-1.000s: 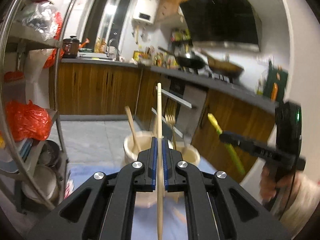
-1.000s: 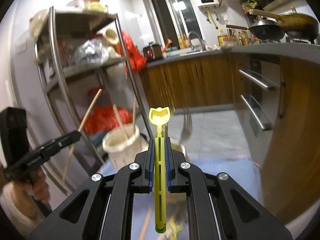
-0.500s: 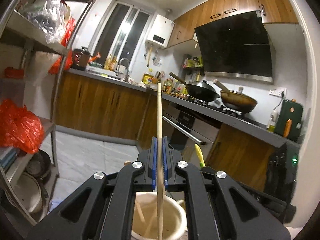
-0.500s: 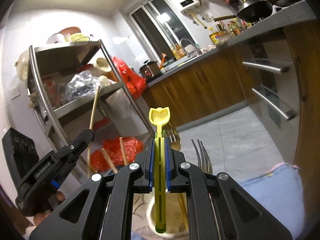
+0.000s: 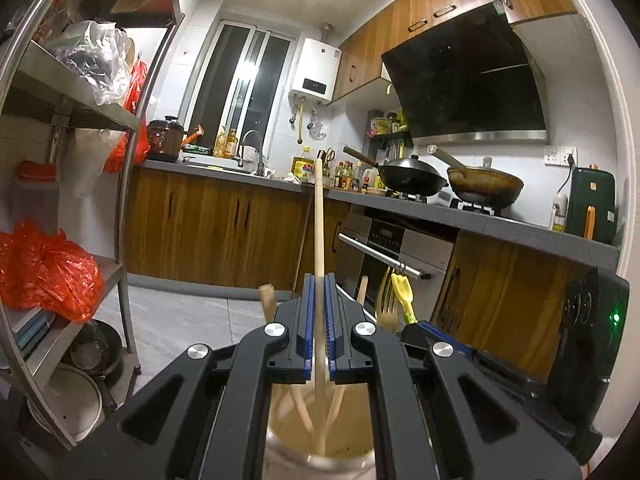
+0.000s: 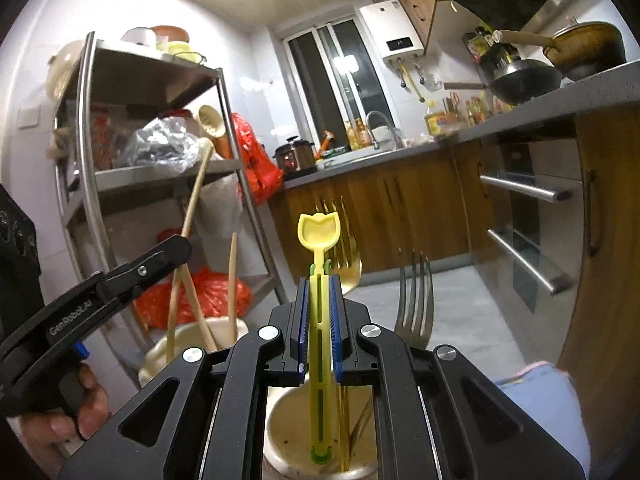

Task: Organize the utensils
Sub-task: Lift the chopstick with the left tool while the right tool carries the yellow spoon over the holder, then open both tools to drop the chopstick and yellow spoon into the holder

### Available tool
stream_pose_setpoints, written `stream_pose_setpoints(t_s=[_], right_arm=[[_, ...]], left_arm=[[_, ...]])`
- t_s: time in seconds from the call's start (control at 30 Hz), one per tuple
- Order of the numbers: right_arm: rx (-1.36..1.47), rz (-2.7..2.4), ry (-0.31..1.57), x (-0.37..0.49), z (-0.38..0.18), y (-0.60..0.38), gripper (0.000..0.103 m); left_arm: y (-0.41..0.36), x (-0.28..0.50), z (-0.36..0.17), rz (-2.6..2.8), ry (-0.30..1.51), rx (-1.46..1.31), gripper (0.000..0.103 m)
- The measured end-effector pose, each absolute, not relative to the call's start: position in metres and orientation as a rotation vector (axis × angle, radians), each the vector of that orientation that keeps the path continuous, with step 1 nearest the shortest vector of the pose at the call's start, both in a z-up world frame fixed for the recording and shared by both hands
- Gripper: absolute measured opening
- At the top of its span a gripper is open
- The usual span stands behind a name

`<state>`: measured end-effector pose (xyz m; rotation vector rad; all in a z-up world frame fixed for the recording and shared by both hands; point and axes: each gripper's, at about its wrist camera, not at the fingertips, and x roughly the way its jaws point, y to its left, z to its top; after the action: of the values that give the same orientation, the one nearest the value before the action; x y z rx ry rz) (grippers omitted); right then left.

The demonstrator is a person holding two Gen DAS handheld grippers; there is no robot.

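My left gripper [image 5: 319, 320] is shut on a long wooden chopstick [image 5: 319, 220] held upright, its lower end inside a cream cup [image 5: 348, 446] with other wooden sticks. The right wrist view shows that gripper [image 6: 176, 246] from the side, over the same cup [image 6: 160, 356]. My right gripper [image 6: 319, 320] is shut on a yellow plastic spoon [image 6: 319, 236], bowl up, whose handle end hangs inside a second cream cup [image 6: 288, 432]. A gold fork [image 6: 346, 268] and a silver fork [image 6: 414, 300] stand in that cup.
A metal shelf rack [image 5: 124, 200] with red bags [image 5: 44, 272] and pots stands to the left. Wooden cabinets, an oven [image 5: 392, 248] and a counter with pans run along the back and right. A blue cloth [image 6: 536, 400] lies under the cups. A hand [image 6: 80, 404] grips the left tool.
Both grippers have sunk toward the cups and levelled out. The chopstick's end and the yellow spoon's handle now reach down into their cups. Both grips are unchanged.
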<state>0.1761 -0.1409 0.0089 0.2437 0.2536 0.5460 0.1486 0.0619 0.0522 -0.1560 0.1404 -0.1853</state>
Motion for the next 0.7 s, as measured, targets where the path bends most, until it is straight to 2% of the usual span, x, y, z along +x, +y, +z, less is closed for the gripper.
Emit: stream_pose_setpoints(t_s=[0.27,0.7], right_arm=[[0.204,0.54,0.292,0.161,0.006,-0.151,0.011],[0.194,0.487,0.374,0.15,-0.007,-0.163,0.011]], left_arm=[[0.072,0.122,0.04,-0.182,0.193,-0.116,0.005],[0.085,0.122,0.031,-0.157,0.293,-0.137,0.005]])
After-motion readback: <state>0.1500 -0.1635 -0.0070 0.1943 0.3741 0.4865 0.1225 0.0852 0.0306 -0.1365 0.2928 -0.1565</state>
